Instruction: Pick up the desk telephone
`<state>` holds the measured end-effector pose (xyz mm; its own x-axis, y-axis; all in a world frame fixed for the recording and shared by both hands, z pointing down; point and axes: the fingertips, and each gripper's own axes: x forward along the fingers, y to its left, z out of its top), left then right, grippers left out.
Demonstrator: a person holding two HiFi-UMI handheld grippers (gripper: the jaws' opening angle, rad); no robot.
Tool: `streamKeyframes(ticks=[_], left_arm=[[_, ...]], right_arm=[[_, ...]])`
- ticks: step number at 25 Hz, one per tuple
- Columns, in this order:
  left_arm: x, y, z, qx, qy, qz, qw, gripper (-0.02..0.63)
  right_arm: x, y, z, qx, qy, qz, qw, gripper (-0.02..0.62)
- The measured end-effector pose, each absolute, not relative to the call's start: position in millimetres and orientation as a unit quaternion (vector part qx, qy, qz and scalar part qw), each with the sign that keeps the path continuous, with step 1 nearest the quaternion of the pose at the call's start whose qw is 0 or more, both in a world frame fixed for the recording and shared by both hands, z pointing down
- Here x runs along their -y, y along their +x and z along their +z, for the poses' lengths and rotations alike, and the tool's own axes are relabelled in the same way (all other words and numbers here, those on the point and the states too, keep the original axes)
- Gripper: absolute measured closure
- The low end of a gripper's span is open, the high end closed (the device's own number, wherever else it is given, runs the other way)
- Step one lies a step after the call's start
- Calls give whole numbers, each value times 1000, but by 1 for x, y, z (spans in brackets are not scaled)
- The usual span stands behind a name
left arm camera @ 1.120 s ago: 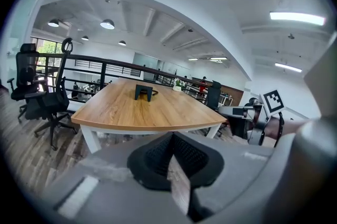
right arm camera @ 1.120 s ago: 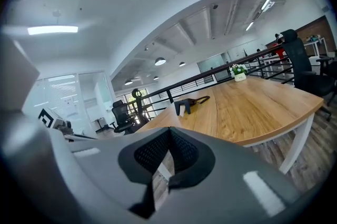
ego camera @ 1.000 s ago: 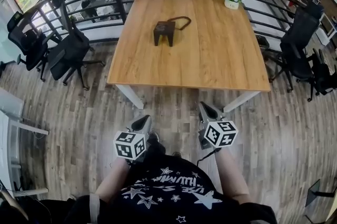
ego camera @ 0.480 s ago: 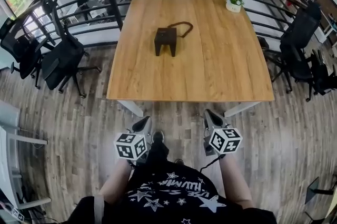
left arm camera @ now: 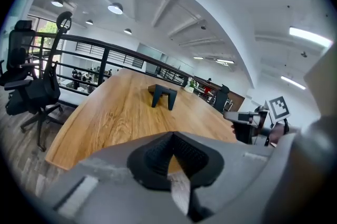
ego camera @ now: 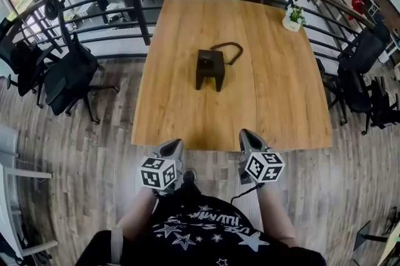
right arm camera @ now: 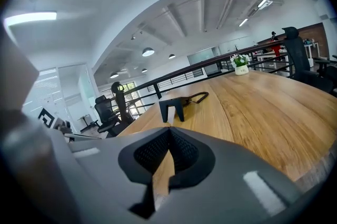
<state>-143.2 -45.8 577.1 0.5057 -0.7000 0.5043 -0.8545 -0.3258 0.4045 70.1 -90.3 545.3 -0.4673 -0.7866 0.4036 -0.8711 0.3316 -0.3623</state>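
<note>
The desk telephone [ego camera: 210,68] is a black, angular unit in the middle of the wooden table [ego camera: 269,96], with its looped cord [ego camera: 230,51] trailing behind it. It shows small and far ahead in the left gripper view [left arm camera: 162,95] and the right gripper view [right arm camera: 172,107]. My left gripper [ego camera: 172,147] hovers at the table's near edge, jaws shut and empty. My right gripper [ego camera: 249,137] is level with it at the same edge, jaws shut and empty too. Both point towards the telephone from well short of it.
A small potted plant [ego camera: 292,16] stands at the table's far right corner. A dark railing [ego camera: 137,5] curves behind the table. Black office chairs stand at the left [ego camera: 62,74] and at the right [ego camera: 365,71]. Wood-plank floor lies around the table.
The person has walked forward: the table and telephone have come closer in the head view. Both grippers, over the floor before, have reached the table's near edge and stay shut.
</note>
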Motion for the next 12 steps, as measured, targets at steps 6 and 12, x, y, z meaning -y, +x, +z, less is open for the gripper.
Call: streamKeyframes(ticks=[6,12], left_arm=[[96,-155,573,473,812,112,323,604],[122,-148,579,452,820,109,336,604]], right_arm=[[130,68,536,802,534,256,80,594],[142,79,542,782,561,261,80,592]])
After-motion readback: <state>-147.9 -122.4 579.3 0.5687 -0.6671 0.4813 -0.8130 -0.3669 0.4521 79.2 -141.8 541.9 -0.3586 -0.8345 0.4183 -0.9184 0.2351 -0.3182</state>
